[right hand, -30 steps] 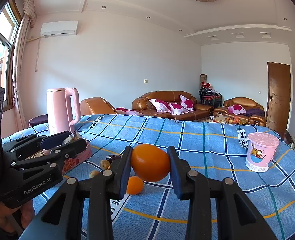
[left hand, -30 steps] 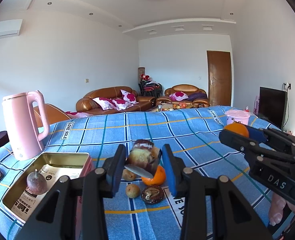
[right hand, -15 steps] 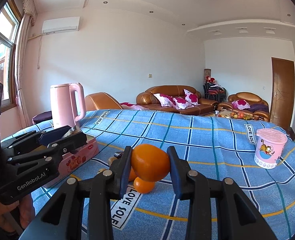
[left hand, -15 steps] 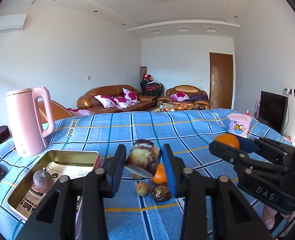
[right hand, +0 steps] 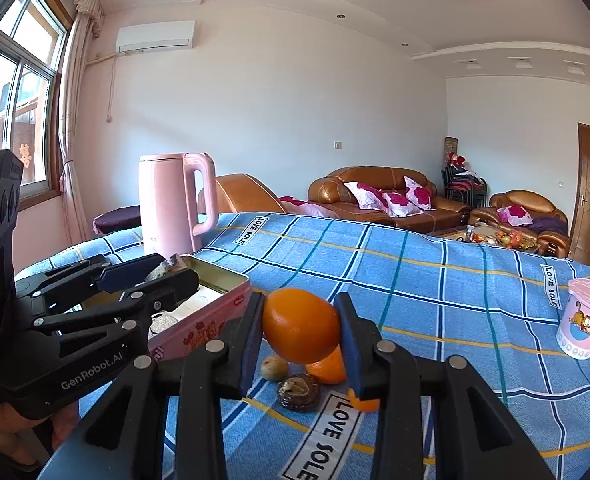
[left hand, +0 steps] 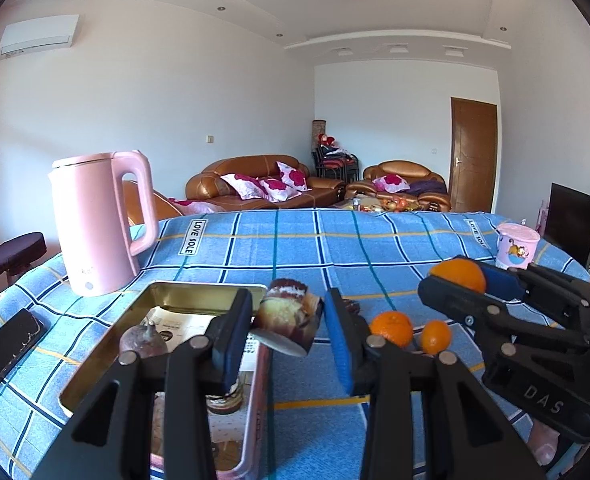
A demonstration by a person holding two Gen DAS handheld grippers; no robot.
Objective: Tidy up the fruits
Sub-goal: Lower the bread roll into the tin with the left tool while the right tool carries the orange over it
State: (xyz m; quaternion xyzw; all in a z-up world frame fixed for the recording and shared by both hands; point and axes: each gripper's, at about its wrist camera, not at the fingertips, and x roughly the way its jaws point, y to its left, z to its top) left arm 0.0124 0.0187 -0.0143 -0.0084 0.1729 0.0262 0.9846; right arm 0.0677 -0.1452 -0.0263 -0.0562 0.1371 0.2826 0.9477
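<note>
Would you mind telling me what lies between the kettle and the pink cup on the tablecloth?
Only bare tablecloth lies between the kettle and the cup, as the right wrist view shows.

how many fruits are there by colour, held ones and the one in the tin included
Orange: 3 - one in the right gripper, two on the cloth
Purple-brown: 3 - a cut piece in the left gripper, one whole in the tin, one dark wrinkled on the cloth
Small tan: 1
Total: 7
</note>
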